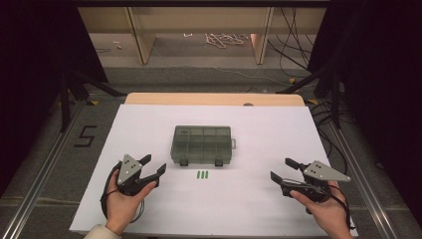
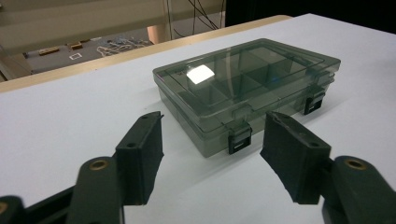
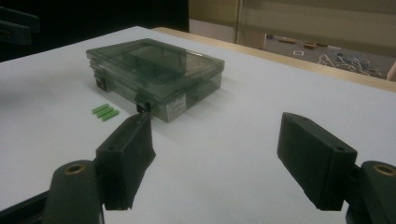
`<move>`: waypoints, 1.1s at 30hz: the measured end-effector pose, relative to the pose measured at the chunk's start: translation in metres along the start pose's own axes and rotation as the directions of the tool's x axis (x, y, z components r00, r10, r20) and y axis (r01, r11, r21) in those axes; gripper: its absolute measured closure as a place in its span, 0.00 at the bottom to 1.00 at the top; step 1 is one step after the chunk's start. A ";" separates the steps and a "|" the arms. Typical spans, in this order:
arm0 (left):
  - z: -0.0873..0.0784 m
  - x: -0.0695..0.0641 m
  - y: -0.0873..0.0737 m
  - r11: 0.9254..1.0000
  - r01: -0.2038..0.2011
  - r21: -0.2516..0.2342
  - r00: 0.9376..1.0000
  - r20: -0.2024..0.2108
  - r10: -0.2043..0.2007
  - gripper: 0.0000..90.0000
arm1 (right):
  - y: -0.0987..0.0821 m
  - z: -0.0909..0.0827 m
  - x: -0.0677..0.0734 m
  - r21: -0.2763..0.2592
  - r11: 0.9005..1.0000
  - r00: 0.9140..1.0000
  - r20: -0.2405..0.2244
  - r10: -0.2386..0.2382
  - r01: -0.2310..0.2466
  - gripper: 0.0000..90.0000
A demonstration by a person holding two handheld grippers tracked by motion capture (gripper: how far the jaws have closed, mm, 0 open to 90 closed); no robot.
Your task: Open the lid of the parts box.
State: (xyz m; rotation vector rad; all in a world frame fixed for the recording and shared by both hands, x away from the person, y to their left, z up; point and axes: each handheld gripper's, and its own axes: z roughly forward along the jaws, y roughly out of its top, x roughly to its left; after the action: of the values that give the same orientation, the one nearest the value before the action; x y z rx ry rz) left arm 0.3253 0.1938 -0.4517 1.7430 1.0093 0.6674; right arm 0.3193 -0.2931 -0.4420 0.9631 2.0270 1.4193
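Observation:
A smoky clear compartment box (image 1: 201, 144) lies shut in the middle of the white table sheet (image 1: 149, 124), two black latches on its near side. Three small green sticks (image 1: 202, 175) lie side by side just in front of it. My left gripper (image 1: 153, 166) rests at the near left, open and empty, pointing toward the box (image 2: 247, 88). On the near right my right gripper (image 1: 283, 169) stands open with nothing between its jaws. In the right gripper view the box (image 3: 154, 74) and the green sticks (image 3: 105, 112) lie ahead to the left.
The white sheet covers a wooden table whose far edge (image 1: 214, 98) shows behind it. Beyond the table are wooden legs, cables (image 1: 293, 45) and a loose rope on the floor. Dark stands flank both sides.

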 end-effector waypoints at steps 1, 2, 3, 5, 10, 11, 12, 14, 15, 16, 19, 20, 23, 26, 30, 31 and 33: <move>0.001 0.000 0.000 1.000 0.002 0.005 1.000 -0.002 -0.002 0.45 | 0.000 0.000 -0.001 0.004 1.000 1.000 -0.003 0.001 -0.001 0.31; 0.001 0.000 0.000 1.000 0.002 0.005 1.000 -0.002 -0.002 0.46 | 0.000 0.000 -0.001 0.004 1.000 1.000 -0.003 0.001 -0.001 0.31; 0.001 0.000 -0.001 1.000 0.000 0.009 1.000 -0.002 0.000 0.48 | -0.001 0.001 0.000 0.006 1.000 1.000 -0.006 0.025 -0.025 0.31; 0.003 0.001 -0.001 1.000 -0.003 0.015 1.000 -0.002 0.003 0.52 | 0.000 0.001 -0.001 0.021 1.000 1.000 -0.006 0.021 -0.021 0.31; 0.007 0.000 -0.001 0.999 -0.021 0.034 1.000 -0.005 0.021 0.62 | 0.000 0.002 -0.002 0.031 1.000 1.000 0.001 -0.002 0.002 0.35; 0.008 -0.001 0.000 0.999 -0.032 0.029 0.999 -0.002 0.032 0.64 | 0.001 0.001 -0.002 0.047 0.999 1.000 0.003 -0.007 0.007 0.35; 0.008 -0.001 0.000 0.999 -0.032 0.029 0.999 -0.002 0.032 0.68 | 0.001 0.001 -0.002 0.047 0.999 1.000 0.003 -0.007 0.007 0.35; 0.010 -0.002 -0.001 0.999 -0.020 0.036 1.000 0.002 0.020 0.75 | 0.002 0.003 -0.001 0.049 0.999 1.000 0.008 -0.014 0.013 0.39; 0.011 -0.002 -0.001 0.999 -0.013 0.038 1.000 0.011 0.013 0.78 | 0.003 0.006 0.000 0.050 0.998 0.999 0.018 -0.037 0.036 0.46; 0.011 -0.002 -0.001 0.999 -0.016 0.045 1.000 0.007 0.016 0.81 | 0.004 0.006 0.000 0.064 0.997 0.999 0.014 -0.041 0.040 0.49; 0.014 -0.003 -0.001 0.997 -0.021 0.073 1.000 -0.001 0.022 0.89 | 0.006 0.012 0.000 0.103 0.993 0.998 0.019 -0.054 0.051 0.62; 0.015 -0.003 0.000 0.997 -0.015 0.077 1.000 -0.001 0.015 0.89 | 0.006 0.012 0.000 0.103 0.993 0.998 0.019 -0.054 0.051 0.62; 0.018 0.002 0.005 0.996 -0.015 0.086 0.999 -0.028 0.018 0.98 | 0.010 0.021 0.001 0.119 0.990 0.996 0.023 -0.085 0.081 0.81; 0.024 0.004 0.007 0.996 -0.016 0.089 0.999 -0.040 0.020 0.99 | 0.014 0.027 0.001 0.125 0.988 0.995 0.010 -0.095 0.094 0.87; 0.040 0.009 0.012 0.994 -0.021 0.108 0.998 -0.059 0.027 1.00 | 0.026 0.046 0.006 0.114 0.986 0.992 0.000 -0.125 0.124 0.92; 0.043 0.010 0.012 0.994 -0.026 0.111 0.998 -0.062 0.033 1.00 | 0.028 0.049 0.008 0.103 0.986 0.992 -0.001 -0.130 0.129 0.92; 0.047 0.012 0.013 0.993 -0.024 0.117 0.997 -0.069 0.032 1.00 | 0.032 0.058 0.009 0.091 0.987 0.991 -0.016 -0.133 0.134 0.92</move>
State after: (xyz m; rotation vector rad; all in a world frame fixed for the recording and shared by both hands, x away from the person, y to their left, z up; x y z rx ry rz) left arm 0.3737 0.1798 -0.4571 1.8486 1.0931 0.7051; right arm 0.3638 -0.2444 -0.4321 0.8415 2.1378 1.2719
